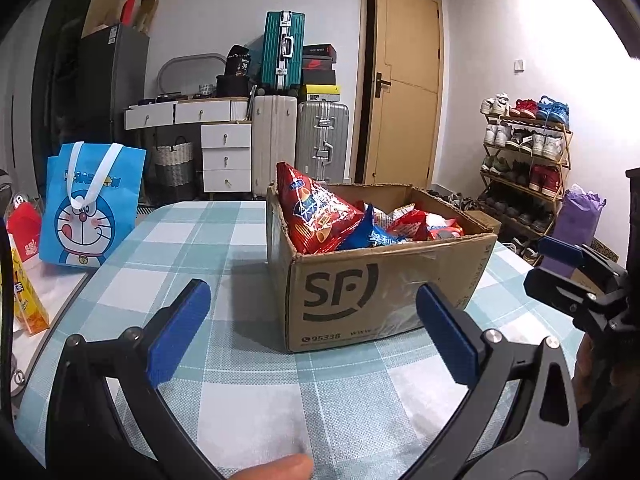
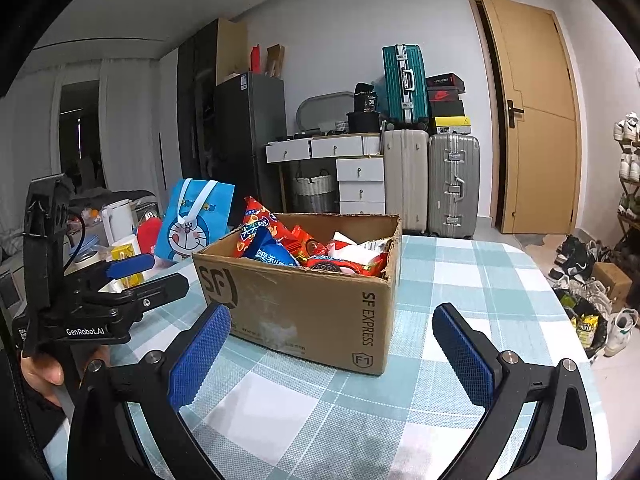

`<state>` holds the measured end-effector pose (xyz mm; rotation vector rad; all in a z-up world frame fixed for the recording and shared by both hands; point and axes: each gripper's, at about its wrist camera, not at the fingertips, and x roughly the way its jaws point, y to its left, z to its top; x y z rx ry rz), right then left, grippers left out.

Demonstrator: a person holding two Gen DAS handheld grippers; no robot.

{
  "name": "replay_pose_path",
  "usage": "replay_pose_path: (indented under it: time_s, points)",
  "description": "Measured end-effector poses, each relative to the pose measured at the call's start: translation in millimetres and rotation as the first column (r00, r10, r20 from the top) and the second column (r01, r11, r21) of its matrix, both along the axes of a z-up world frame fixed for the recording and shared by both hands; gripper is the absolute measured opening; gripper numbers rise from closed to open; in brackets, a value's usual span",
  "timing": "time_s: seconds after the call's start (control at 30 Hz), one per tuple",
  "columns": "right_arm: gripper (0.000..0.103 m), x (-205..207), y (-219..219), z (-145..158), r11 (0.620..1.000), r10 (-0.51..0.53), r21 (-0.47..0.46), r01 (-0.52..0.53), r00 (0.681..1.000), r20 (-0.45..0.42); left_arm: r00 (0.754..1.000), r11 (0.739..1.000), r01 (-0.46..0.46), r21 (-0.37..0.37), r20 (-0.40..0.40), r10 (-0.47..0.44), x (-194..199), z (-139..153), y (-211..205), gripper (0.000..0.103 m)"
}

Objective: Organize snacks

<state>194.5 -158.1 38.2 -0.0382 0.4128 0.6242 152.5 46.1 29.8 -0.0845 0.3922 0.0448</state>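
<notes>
Cardboard, brown and rough-edged, makes up the one open box (image 1: 384,280) you are facing; it is sitting on a table (image 1: 224,240) covered in a teal-and-white checked cloth. Snack packets are filling it in a crinkled heap: one tall red chip bag (image 1: 310,208) is leaning up out of the far left corner, one blue packet (image 1: 370,234) is lying just beside it, and several more red and white wrappers are crowding the rest, too jumbled to count.

Your left gripper (image 1: 312,332) is hovering low over the cloth with both blue textured pads spread wide and nothing between them; the box is standing just ahead of it, its printed face centred in the gap. Your right gripper (image 2: 330,354) is likewise released and empty, its two ribbed blue pads framing the box's near corner from the other side.

One blue cartoon-cat tote bag (image 1: 90,204) is standing upright at the table's left edge, well apart from the box, with a yellow carton (image 1: 26,300) nearer you. Against the back wall three suitcases (image 1: 320,140) are stacking up: one teal, one cream, one silver ribbed.
</notes>
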Motion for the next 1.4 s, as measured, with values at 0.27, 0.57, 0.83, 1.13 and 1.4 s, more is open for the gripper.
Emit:
replay_pose_path:
  time_s: [0.27, 0.57, 0.83, 1.13, 1.4]
  points:
    - [0.103, 0.2, -0.3, -0.1, 1.000, 0.000, 0.000, 0.000, 1.000, 0.001, 1.000, 1.000, 0.001, -0.005, 0.001, -0.001, 1.1, -1.4, 2.2, 0.103]
    - [0.103, 0.3, 0.6, -0.1, 1.000, -0.001, -0.001, 0.001, 1.000, 0.002, 1.000, 1.000, 0.005, 0.000, 0.005, -0.005, 0.2, -1.0, 2.7, 0.103]
    - [0.103, -0.3, 0.4, -0.1, 1.000, -0.001, 0.000, 0.001, 1.000, 0.002, 1.000, 1.000, 0.004, 0.001, 0.006, -0.004, 0.5, -1.3, 3.1, 0.103]
    - [0.103, -0.4, 0.4, -0.3, 1.000, 0.000, 0.001, 0.000, 1.000, 0.002, 1.000, 1.000, 0.005, 0.000, 0.006, -0.005, 0.0, -1.0, 2.7, 0.103]
    - [0.103, 0.0, 0.6, -0.4, 1.000, 0.000, 0.000, 0.000, 1.000, 0.003, 1.000, 1.000, 0.005, 0.000, 0.006, -0.005, -0.6, -1.3, 2.3, 0.103]
